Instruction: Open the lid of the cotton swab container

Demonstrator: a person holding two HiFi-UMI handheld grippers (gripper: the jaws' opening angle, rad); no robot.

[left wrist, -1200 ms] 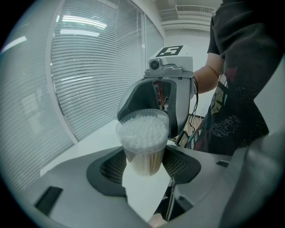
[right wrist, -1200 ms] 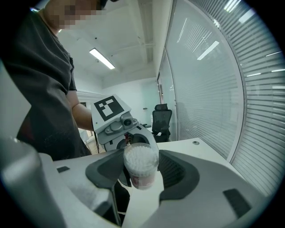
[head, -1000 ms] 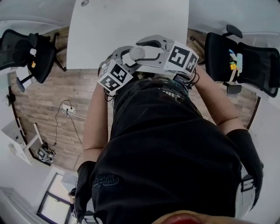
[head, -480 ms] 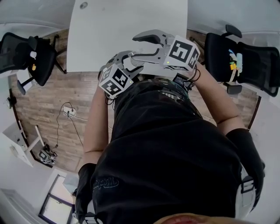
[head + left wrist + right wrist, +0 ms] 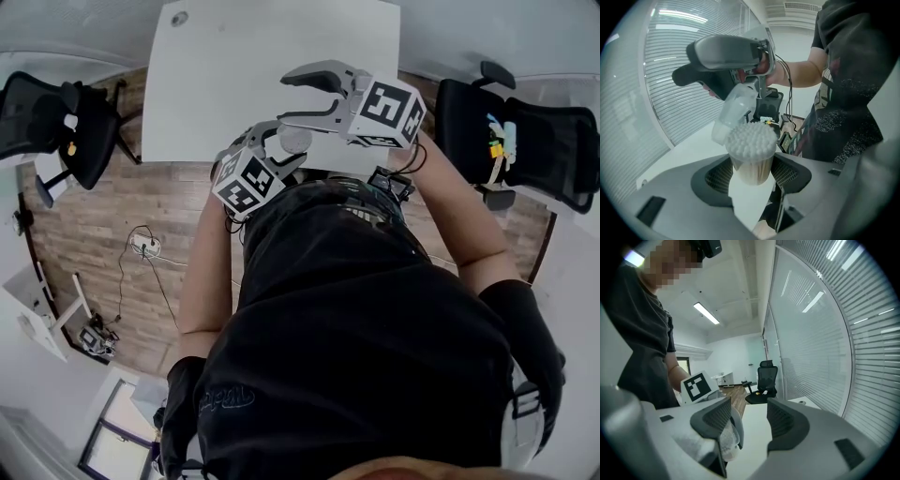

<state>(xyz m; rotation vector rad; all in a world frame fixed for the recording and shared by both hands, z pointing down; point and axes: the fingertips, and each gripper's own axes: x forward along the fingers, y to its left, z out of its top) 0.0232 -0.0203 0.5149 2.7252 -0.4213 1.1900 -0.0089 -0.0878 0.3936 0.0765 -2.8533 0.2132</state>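
Between left tool (image 5: 752,168) jaws, clear only close-up: open swab container (image 5: 751,147).

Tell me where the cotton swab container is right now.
The cotton swab container sits mid-frame in the left gripper view, clamped in the left gripper, just below the right gripper.

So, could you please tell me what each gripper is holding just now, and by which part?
Left gripper clamps the cotton swab container by its lower body; right gripper holds nothing, jaws apart.

Lid (image 5: 732,433) partly behind right tool (image 5: 750,420)
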